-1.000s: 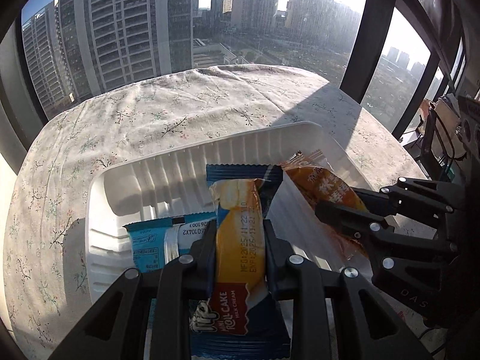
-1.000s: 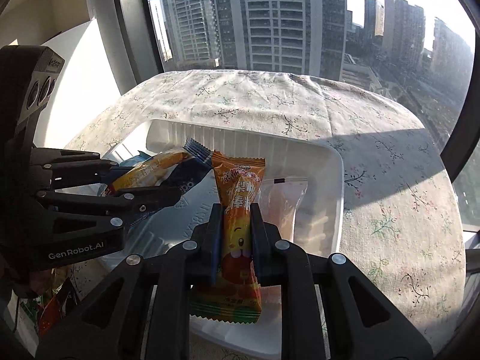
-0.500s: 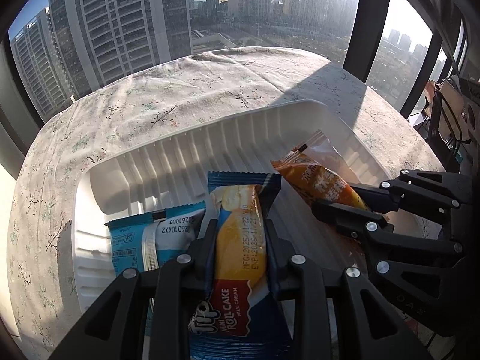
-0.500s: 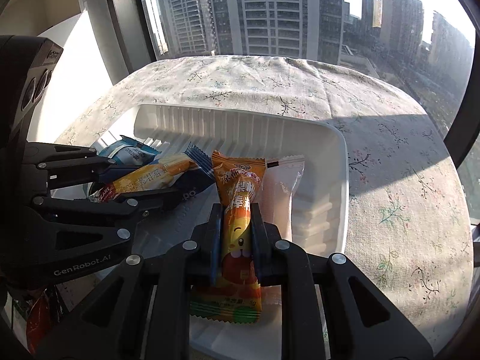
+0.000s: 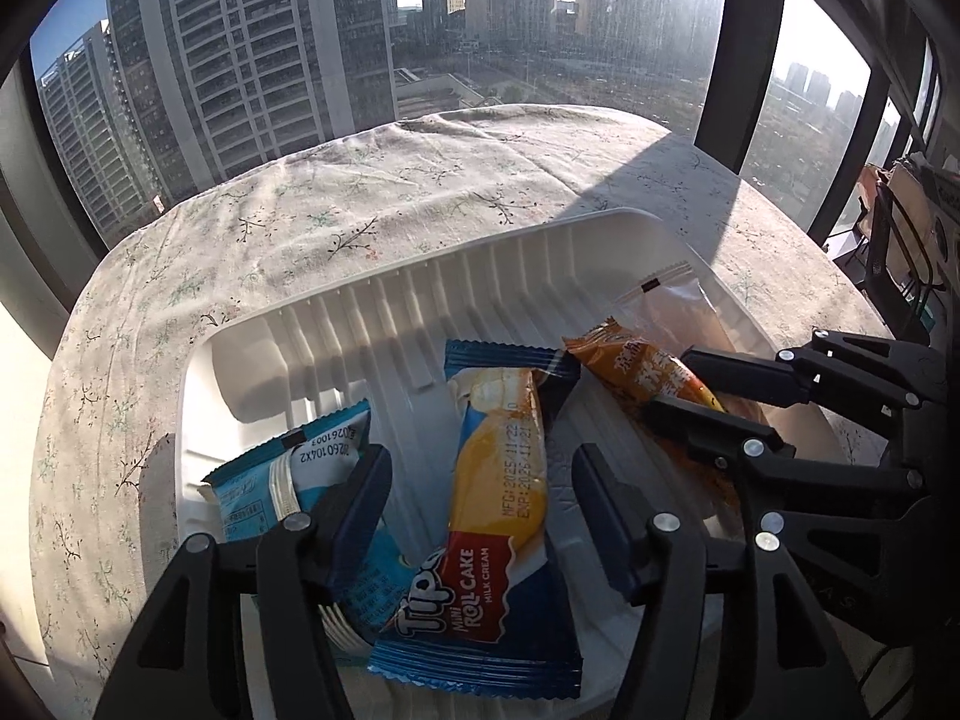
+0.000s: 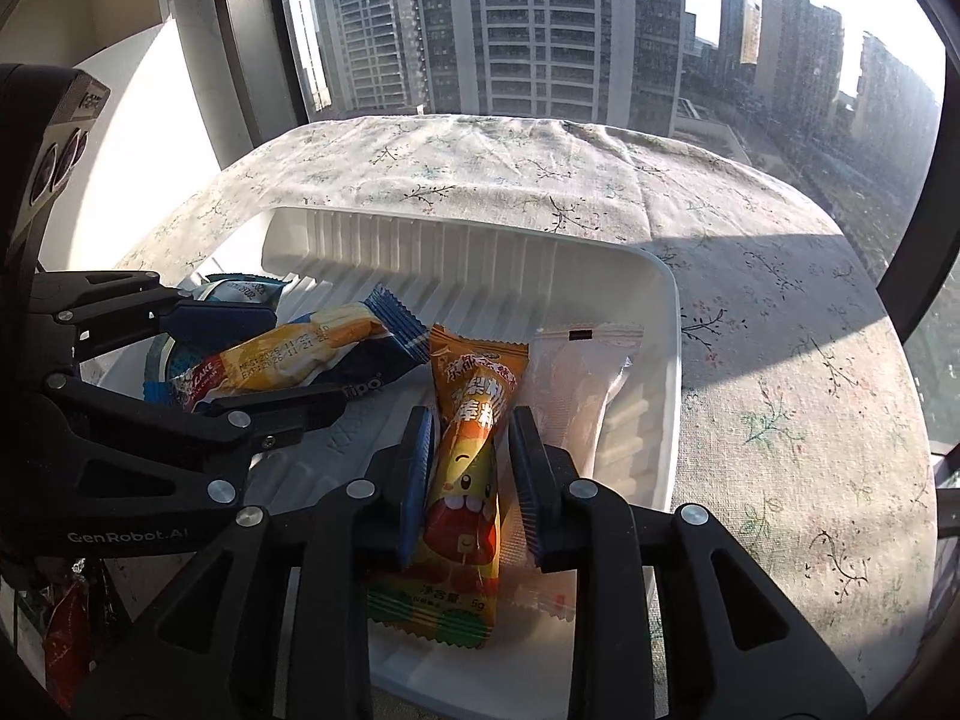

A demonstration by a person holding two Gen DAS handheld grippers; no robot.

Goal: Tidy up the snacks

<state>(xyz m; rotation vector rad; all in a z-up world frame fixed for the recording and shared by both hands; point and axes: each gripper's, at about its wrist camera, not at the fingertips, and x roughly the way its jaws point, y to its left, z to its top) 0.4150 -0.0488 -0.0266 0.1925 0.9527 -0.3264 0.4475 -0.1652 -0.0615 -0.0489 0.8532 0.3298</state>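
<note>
A white ribbed tray (image 5: 480, 276) (image 6: 480, 228) sits on the floral cloth. In it lie a blue Tipo roll cake packet (image 5: 498, 498) (image 6: 282, 360), an orange candy packet (image 5: 642, 372) (image 6: 468, 468), a light blue packet (image 5: 288, 468) (image 6: 240, 288) and a clear packet (image 5: 672, 312) (image 6: 582, 372). My left gripper (image 5: 480, 468) (image 6: 300, 360) straddles the roll cake, jaws opening, pads well clear of it. My right gripper (image 6: 471, 426) (image 5: 672, 381) straddles the orange packet, jaws opening, with a thin gap at each pad.
The cloth-covered round table (image 5: 360, 192) (image 6: 780, 330) ends at tall windows with dark frames (image 5: 738, 36). Boxes and gear (image 5: 906, 228) stand beyond the table's right side. A red packet (image 6: 66, 630) hangs low at the left of the right wrist view.
Both grippers went from shut on their packets to parted jaws. The roll cake and the orange packet now rest in the tray, which looks a little nearer.
</note>
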